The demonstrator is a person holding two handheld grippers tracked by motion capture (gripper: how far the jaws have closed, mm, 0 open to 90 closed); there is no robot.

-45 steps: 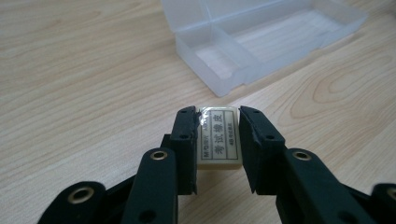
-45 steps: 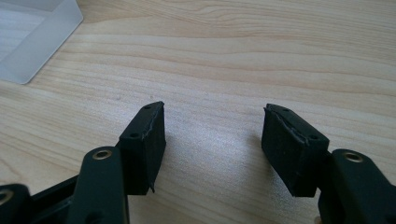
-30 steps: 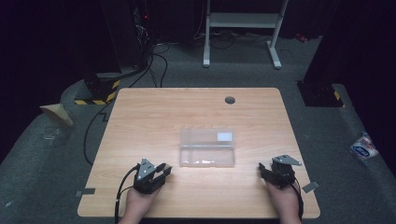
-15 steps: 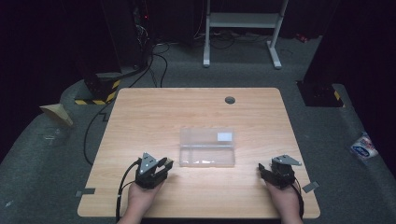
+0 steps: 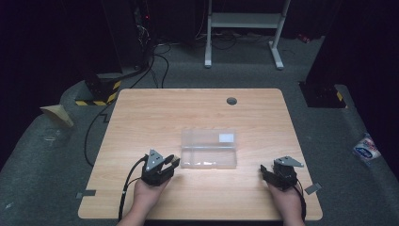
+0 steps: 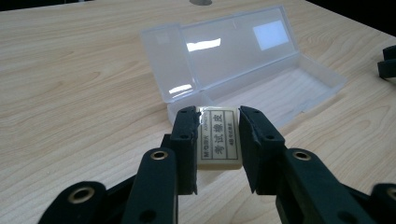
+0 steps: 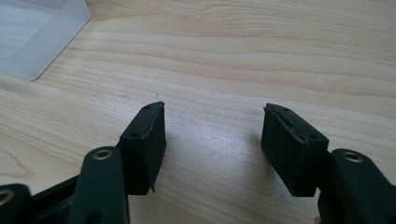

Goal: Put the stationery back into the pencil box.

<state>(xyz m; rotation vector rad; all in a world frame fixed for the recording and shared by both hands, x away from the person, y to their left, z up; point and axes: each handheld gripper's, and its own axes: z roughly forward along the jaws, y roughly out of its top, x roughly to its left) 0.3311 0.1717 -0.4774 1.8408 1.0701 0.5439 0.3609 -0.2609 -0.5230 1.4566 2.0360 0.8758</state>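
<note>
Left gripper (image 6: 218, 135) jaws are pinching a small, light, slightly squishy eraser (image 6: 219, 138) by its long sides, hovering at 7 o'clock of the open clear case (image 6: 243, 70); right gripper (image 7: 212, 140) jaws spread, empty.

You are working over a matt, grained wooden table (image 6: 70, 84), handling a smooth cream rubber eraser (image 6: 218, 136) beside a glossy, translucent plastic case (image 6: 233, 60) catching reflections.
</note>
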